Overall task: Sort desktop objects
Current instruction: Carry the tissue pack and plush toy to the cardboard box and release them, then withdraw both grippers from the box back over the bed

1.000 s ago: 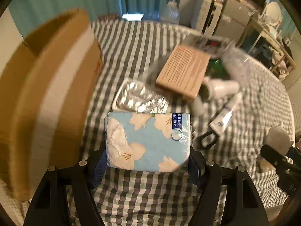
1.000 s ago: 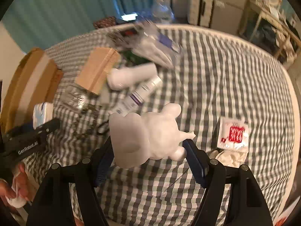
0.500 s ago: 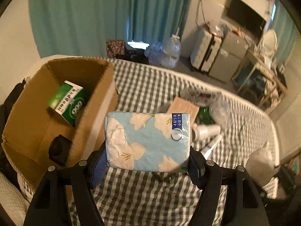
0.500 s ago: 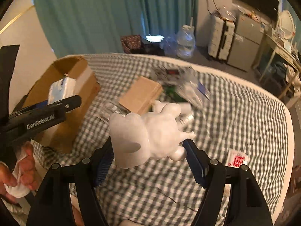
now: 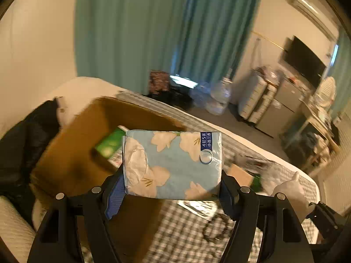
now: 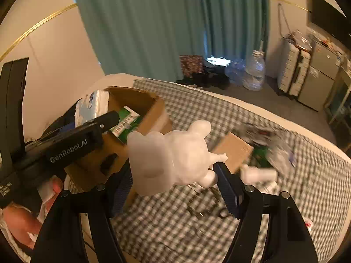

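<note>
Left wrist view: left gripper [image 5: 172, 182] clamped on a blue floral tissue pack [image 5: 172, 164], held above the open cardboard box [image 5: 72, 153]; green carton [image 5: 109, 145] inside. Right wrist view: right gripper [image 6: 173, 182] closed on a white figurine [image 6: 173, 155] over the checked cloth [image 6: 219, 114]; shows the box's outer wall and a wooden block [image 6: 232, 152] beyond.

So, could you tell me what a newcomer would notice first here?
Probably the flowered tissue pack clamped in the left hand-held gripper, above the open cardboard box. Next, the white animal figurine gripped by the right hand-held gripper over the checked cloth.
</note>
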A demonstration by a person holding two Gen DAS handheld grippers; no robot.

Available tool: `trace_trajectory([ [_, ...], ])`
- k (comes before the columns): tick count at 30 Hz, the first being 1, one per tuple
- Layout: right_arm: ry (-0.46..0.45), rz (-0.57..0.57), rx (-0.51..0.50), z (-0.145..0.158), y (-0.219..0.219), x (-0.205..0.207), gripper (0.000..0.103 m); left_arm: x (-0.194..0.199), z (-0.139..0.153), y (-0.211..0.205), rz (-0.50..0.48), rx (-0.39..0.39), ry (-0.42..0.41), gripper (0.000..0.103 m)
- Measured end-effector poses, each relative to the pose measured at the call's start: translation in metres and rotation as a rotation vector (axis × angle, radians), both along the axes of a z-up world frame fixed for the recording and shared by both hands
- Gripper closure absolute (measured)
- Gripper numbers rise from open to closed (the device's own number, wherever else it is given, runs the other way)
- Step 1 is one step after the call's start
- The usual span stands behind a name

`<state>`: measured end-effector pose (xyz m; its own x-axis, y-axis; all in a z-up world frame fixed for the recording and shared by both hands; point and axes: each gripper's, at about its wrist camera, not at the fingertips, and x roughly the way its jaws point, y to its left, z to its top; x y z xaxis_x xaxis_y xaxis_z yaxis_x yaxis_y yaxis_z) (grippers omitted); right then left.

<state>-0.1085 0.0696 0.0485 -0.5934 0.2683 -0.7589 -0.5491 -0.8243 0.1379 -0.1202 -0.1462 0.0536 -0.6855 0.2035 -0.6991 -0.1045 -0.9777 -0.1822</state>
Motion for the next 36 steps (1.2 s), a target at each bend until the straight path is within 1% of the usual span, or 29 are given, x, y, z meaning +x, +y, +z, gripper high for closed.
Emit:
trace_trajectory([
  [2,0.013,0.022,-0.009,-0.001,-0.003,-0.018,0.031,-0.008,-0.005,-0.018,0.031,0.013,-0.005,0.029],
  [3,0.02,0.036,-0.02,-0.002,-0.005,-0.028,0.031,-0.014,-0.01,-0.032,0.072,0.013,-0.018,0.029],
  [4,0.025,0.044,-0.03,-0.003,-0.005,-0.034,0.031,-0.019,-0.015,-0.044,0.113,0.005,-0.033,0.029],
  [7,0.038,0.081,-0.056,-0.007,-0.008,-0.065,0.031,-0.03,-0.029,-0.072,0.189,-0.015,-0.067,0.029],
  [9,0.039,0.103,-0.064,-0.01,-0.01,-0.087,0.031,-0.035,-0.037,-0.089,0.227,0.001,-0.088,0.029],
  [12,0.046,0.116,-0.092,-0.017,-0.008,-0.109,0.031,-0.04,-0.052,-0.105,0.251,0.016,-0.119,0.029],
  [15,0.069,0.112,-0.141,-0.024,-0.004,-0.124,0.031,-0.046,-0.065,-0.11,0.267,0.021,-0.154,0.029],
  [17,0.085,0.111,-0.192,-0.026,0.001,-0.133,0.03,-0.049,-0.071,-0.111,0.265,0.038,-0.157,0.029],
  [19,0.097,0.102,-0.206,-0.023,0.004,-0.137,0.03,-0.05,-0.071,-0.112,0.271,0.057,-0.146,0.028],
  [20,0.105,0.098,-0.207,-0.02,0.006,-0.14,0.03,-0.049,-0.071,-0.113,0.272,0.072,-0.141,0.026],
  [21,0.117,0.095,-0.209,-0.018,0.007,-0.141,0.029,-0.05,-0.071,-0.113,0.268,0.081,-0.138,0.021],
  [22,0.129,0.092,-0.218,-0.015,0.009,-0.143,0.021,-0.051,-0.071,-0.113,0.265,0.083,-0.137,0.018],
  [23,0.147,0.089,-0.235,-0.011,0.011,-0.144,0.016,-0.051,-0.072,-0.111,0.265,0.074,-0.135,0.014],
  [24,0.168,0.085,-0.254,-0.008,0.012,-0.143,0.007,-0.051,-0.072,-0.109,0.269,0.057,-0.134,0.01],
  [26,0.204,0.064,-0.269,-0.001,0.016,-0.138,0.005,-0.051,-0.071,-0.105,0.282,0.011,-0.13,0.009],
  [28,0.225,0.035,-0.248,0.006,0.018,-0.128,0.005,-0.05,-0.071,-0.103,0.285,0.002,-0.122,0.009],
  [32,0.255,-0.03,-0.153,0.024,0.02,-0.088,0.005,-0.042,-0.064,-0.09,0.264,0.021,-0.093,0.009],
  [34,0.246,-0.069,-0.071,0.031,0.025,-0.059,0.003,-0.037,-0.058,-0.077,0.24,0.004,-0.067,0.009],
  [36,0.208,-0.131,0.029,0.035,0.029,-0.017,0.0,-0.029,-0.05,-0.058,0.201,-0.015,-0.04,0.008],
])
